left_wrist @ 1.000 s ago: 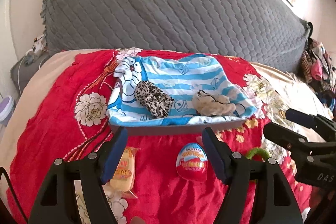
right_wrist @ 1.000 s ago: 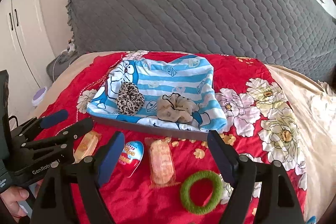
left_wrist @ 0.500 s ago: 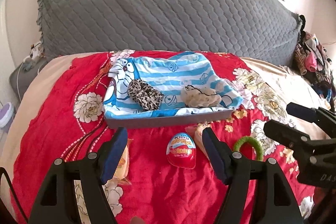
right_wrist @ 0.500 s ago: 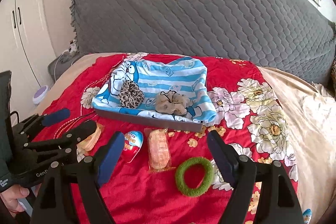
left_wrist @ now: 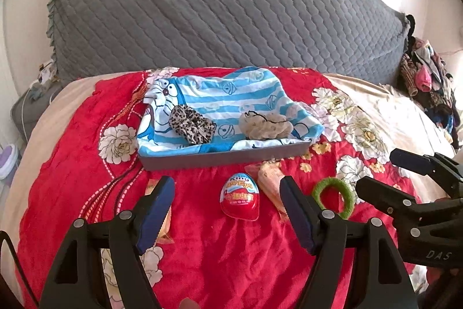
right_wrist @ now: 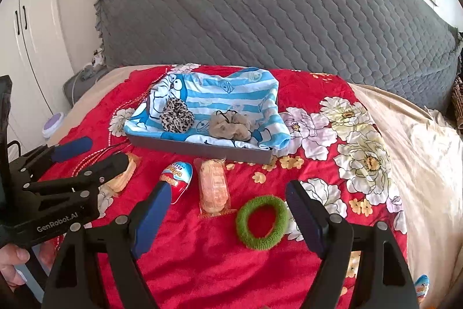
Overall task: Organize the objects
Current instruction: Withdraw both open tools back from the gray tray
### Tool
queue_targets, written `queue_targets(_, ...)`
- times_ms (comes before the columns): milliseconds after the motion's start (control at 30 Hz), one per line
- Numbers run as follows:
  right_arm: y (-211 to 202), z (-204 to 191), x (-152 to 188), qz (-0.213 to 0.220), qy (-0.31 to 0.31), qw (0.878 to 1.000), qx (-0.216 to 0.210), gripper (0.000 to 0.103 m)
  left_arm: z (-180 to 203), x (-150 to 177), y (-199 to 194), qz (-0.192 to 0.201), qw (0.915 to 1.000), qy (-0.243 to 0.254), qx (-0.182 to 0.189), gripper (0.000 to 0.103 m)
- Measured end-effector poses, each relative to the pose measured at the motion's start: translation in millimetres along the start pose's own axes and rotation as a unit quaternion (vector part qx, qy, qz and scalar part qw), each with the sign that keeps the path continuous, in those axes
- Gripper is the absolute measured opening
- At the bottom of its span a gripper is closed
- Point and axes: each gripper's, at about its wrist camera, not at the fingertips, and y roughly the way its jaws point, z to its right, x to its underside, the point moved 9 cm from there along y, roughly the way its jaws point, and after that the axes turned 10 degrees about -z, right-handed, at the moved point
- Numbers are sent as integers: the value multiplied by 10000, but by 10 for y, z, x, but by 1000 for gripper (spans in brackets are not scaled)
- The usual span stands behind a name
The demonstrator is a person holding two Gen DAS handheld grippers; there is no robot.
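A grey tray lined with a blue striped cloth sits on the red bed cover; it holds a leopard scrunchie and a beige scrunchie. In front of it lie a Kinder egg, a wrapped snack, a green hair ring and a second wrapped snack. My left gripper is open and empty, above the egg. My right gripper is open and empty, with the green ring near its right finger.
A grey quilted headboard rises behind the tray. Clothes are piled at the far right. A white wardrobe stands at the left. Another Kinder egg lies at the lower right edge.
Both grippers have drawn back from the tray, so the tray and the loose items look farther away. Both stay open and empty.
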Motion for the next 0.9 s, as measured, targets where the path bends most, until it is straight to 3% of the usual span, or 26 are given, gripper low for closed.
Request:
queue_targets(133,-1,27,57,-34,30,10000,45,85,29,38,-1,-34,10000,22,-9,77)
queue_targets(900,15,154,347,-224,168,9995,132,86,237,165,9,-140,9997,190,49,77)
